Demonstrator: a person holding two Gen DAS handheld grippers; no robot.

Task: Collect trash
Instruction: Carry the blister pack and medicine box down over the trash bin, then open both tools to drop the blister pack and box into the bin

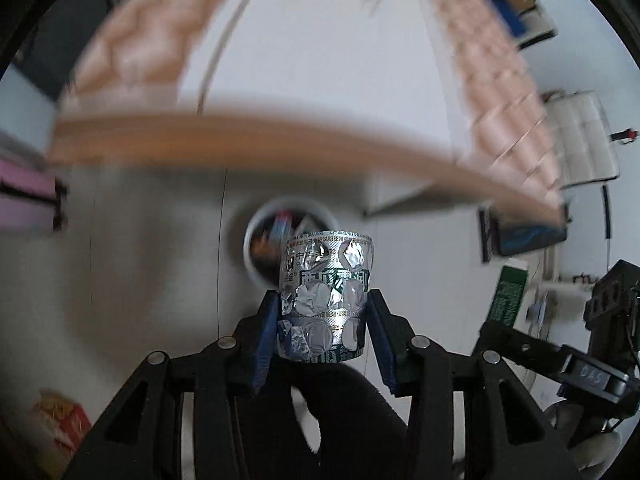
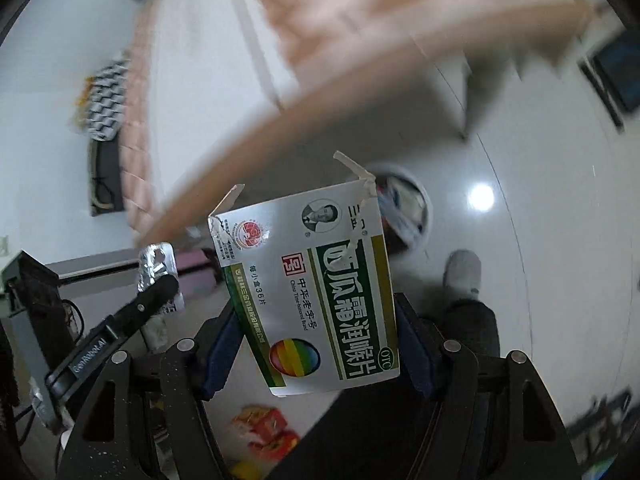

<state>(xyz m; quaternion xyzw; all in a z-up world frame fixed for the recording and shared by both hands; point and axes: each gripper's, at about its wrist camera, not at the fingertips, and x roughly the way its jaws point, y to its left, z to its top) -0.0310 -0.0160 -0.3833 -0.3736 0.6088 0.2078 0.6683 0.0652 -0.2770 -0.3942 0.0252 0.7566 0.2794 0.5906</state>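
Tongs first: left gripper point(image 1: 323, 322) is clamped on a silver foil blister pack point(image 1: 326, 296), bowed into a curve between the blue pads, held upright above the floor. Right gripper point(image 2: 316, 320) is clamped on an opened white-and-green cardboard medicine box point(image 2: 320, 288), torn flaps up, gripped across its lower sides.

Handling: both items are very light. Foil pack is thin, springy and slick, already bent by the squeeze, so it could pop out; grip across its middle looks fine. Box is hollow card, crushes easily; hold at the side edges.

Round white trash bin point(image 2: 416, 208) sits on the glossy pale floor point(image 2: 540, 240) just beyond both items and seems to hold wrappers already, though blur makes the contents hard to read. Tan bed edge point(image 1: 280, 140) is smeared by motion. Red snack packet point(image 2: 266, 428) lies on the floor below, partly cut off. Person's grey shoe point(image 2: 462, 270) stands near the bin.
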